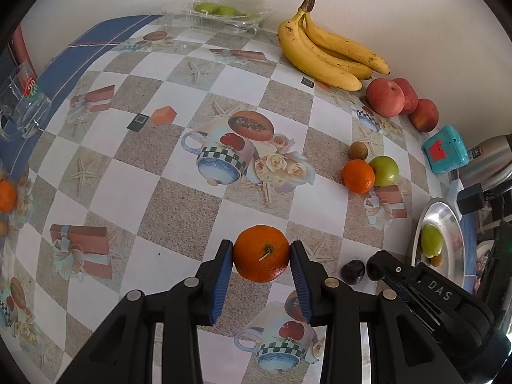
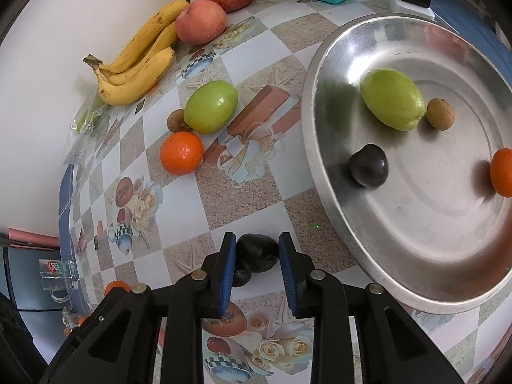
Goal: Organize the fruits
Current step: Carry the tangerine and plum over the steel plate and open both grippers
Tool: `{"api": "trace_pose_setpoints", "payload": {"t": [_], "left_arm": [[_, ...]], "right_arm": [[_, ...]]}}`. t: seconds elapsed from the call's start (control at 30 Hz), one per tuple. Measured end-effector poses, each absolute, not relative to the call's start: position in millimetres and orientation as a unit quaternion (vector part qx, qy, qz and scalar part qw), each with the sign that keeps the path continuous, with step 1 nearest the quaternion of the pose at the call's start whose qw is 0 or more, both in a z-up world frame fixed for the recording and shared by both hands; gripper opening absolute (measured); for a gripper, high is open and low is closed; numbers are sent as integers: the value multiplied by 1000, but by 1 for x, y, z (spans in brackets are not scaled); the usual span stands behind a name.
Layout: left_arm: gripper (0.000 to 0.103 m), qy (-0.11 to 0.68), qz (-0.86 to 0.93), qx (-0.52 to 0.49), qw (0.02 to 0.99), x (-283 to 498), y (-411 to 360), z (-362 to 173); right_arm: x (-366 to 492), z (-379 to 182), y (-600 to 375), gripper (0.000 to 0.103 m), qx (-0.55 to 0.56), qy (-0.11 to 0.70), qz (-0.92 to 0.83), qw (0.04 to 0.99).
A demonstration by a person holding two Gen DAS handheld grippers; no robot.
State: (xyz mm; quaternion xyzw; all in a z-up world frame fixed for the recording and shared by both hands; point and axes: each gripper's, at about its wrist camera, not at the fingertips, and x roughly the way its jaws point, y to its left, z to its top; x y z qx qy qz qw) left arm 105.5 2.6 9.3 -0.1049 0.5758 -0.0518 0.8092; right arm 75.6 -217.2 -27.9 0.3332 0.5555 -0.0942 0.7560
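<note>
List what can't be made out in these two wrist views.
- Orange at the metal plate's far side: cut off by the right wrist frame edge.
- Green fruits in the clear clamshell: left wrist view, too far and distorted to identify.
- Second dark fruit: right wrist view, mostly hidden behind the right hand-held gripper's finger.
</note>
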Motion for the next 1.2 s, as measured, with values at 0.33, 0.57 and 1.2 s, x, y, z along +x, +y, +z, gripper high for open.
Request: {"api": "trace_pose_setpoints", "payload": {"t": [0.33,0.57,1.2], "left_arm": [[39,571,-69,-98,812,97,-22,19],[39,569,-101,-72,813,84,-66,24],[71,544,-248,7,802,44,-189,23]], "right_arm": [[66,10,-226,28,324,527,-87,781],[46,33,-262,28,262,513,-156,802],[0,34,-352,29,258,495,-222,800]]}}
